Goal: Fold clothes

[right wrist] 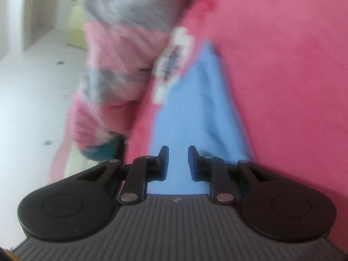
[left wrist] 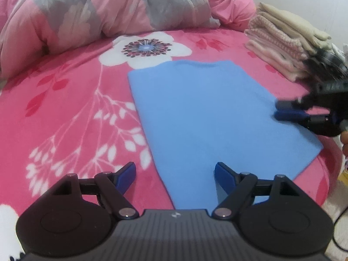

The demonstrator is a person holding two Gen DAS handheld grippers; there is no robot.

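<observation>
Pink floral bedding [left wrist: 71,113] covers the bed, with a rumpled quilt [left wrist: 113,10] at the far side and a stack [left wrist: 289,50] of folded clothes at the far right. Left claw [left wrist: 175,175] hangs spread wide over the near end of the blue garment [left wrist: 206,113], one finger [left wrist: 127,177] over bare sheet just left of the cloth's edge and the other over the blue, pinching nothing. From this claw the garment runs straight away, its long axis pointing toward the quilt, already folded to a narrow oblong lying flat. Right claw [left wrist: 280,111] comes in from the right side, blurred, its tips over the cloth's right edge about halfway along; in its own view the right claw [right wrist: 178,163] shows its jaws drawn close but with a slit between them, blue showing through the gap, and no cloth is clearly pinched. The left is the nearer one to the near hem, so the next fold, near end over far, probably begins there, with the right taking the other near corner.
</observation>
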